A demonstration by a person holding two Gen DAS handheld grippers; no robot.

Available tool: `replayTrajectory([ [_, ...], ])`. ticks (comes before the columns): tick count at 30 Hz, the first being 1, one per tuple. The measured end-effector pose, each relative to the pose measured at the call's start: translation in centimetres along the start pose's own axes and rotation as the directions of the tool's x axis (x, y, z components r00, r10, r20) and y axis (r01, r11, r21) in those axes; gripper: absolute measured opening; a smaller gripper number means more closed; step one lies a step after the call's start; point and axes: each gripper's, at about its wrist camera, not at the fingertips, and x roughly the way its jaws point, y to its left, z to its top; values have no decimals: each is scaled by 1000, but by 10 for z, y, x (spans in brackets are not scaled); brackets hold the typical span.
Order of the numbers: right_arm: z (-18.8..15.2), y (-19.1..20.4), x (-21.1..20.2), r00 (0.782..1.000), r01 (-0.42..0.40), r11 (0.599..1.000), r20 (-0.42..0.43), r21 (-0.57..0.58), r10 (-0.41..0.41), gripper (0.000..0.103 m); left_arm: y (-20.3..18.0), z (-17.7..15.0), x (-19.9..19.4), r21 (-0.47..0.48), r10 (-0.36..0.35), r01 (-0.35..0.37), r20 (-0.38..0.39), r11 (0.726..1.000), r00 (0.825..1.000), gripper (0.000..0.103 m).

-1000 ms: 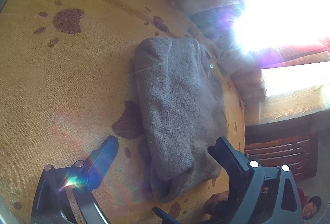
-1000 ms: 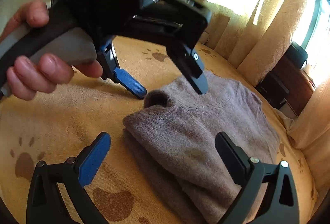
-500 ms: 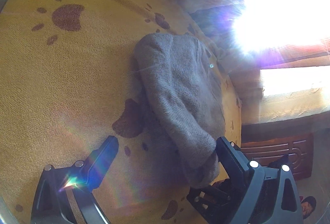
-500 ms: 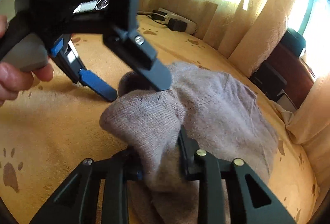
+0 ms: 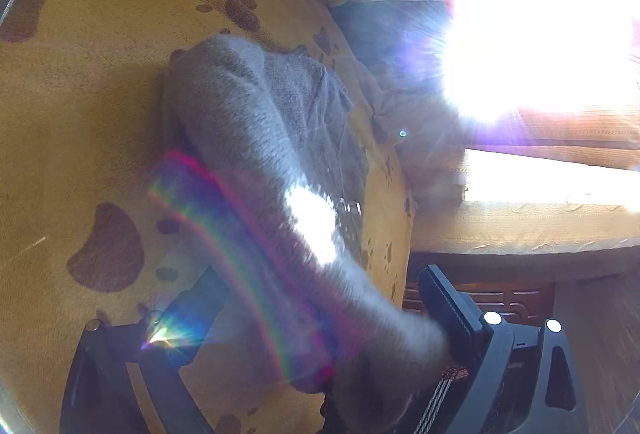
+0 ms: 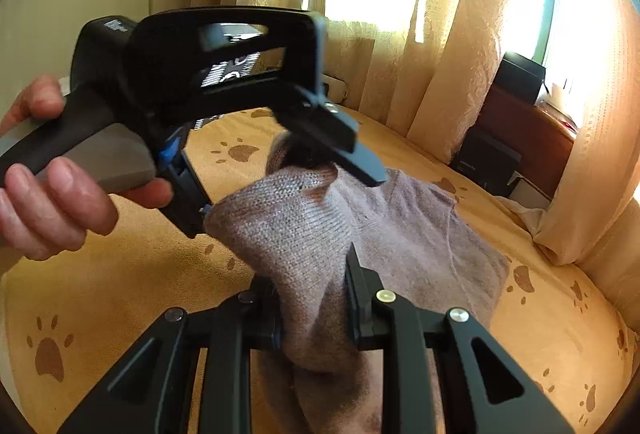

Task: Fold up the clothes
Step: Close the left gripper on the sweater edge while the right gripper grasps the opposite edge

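A grey-brown knitted sweater [image 6: 404, 230] lies on a mustard-yellow bed cover [image 6: 132, 274] printed with brown paw marks. Its weave is loose and fuzzy, and a loose thread trails across its surface. The far part rests flat on the cover, while the near end is bunched and lifted clear of it. The right gripper [image 6: 316, 314] has its two black fingers closed tight on a thick fold of this raised end, the knit bulging above them. The left gripper [image 6: 280, 194], held by a hand [image 6: 52, 202], stands with its fingers wide apart on either side of the same raised fold; from its own glare-washed view the cloth seems to brush one finger, though nothing is clamped. Pale gold curtains [image 6: 452, 46] hang behind the bed.
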Motion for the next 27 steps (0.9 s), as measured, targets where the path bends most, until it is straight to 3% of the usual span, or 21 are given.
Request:
replayTrajectory([
  [8, -9, 17, -5, 1000, 27, 995, 10, -95, -26, 26, -5, 15, 33, 0, 90, -90, -2, 996, 996, 97],
  [9, -11, 18, -6, 1000, 10, 995, 4, -95, -10, 28, -5, 16, 34, 5, 87, -87, 4, 996, 996, 97],
  [11, -14, 15, -8, 1000, -29, 997, 2, -74, 29, 48, -6, 9, 35, 11, 85, -85, 10, 996, 996, 96],
  [13, -18, 6, -22, 999, -16, 1000, 49, -25, 17, 91, -8, 10, 41, 17, 100, -100, 17, 995, 995, 86],
  [14, -20, 1, -30, 997, -6, 1000, 77, 3, 6, 94, -8, -5, 38, 20, 113, -114, 21, 993, 993, 82],
  [15, -22, -6, -38, 995, -4, 999, 100, 37, 0, 97, -8, -20, 34, 22, 127, -127, 25, 992, 992, 71],
  [16, -25, -17, -47, 994, -11, 996, 113, 91, 0, 97, -7, -27, 31, 25, 138, -139, 29, 990, 990, 48],
  [17, -28, -31, -54, 993, -14, 987, 121, 158, -5, 97, -5, -16, 28, 27, 145, -146, 31, 989, 989, 33],
  [18, -32, -45, -62, 992, -16, 974, 128, 227, -14, 97, -3, -5, 25, 29, 152, -153, 33, 988, 988, 29],
  [21, -49, -99, -70, 993, -5, 887, 110, 461, -51, 97, -7, -1, 22, 52, 166, -168, 51, 984, 985, 29],
  [25, -77, -169, -60, 998, -39, 670, 66, 741, -16, 97, -23, -6, 21, 88, 175, -181, 71, 980, 982, 29],
  [27, -85, -191, -48, 998, -51, 604, 59, 795, 6, 97, -24, -5, 20, 80, 170, -176, 76, 981, 983, 29],
])
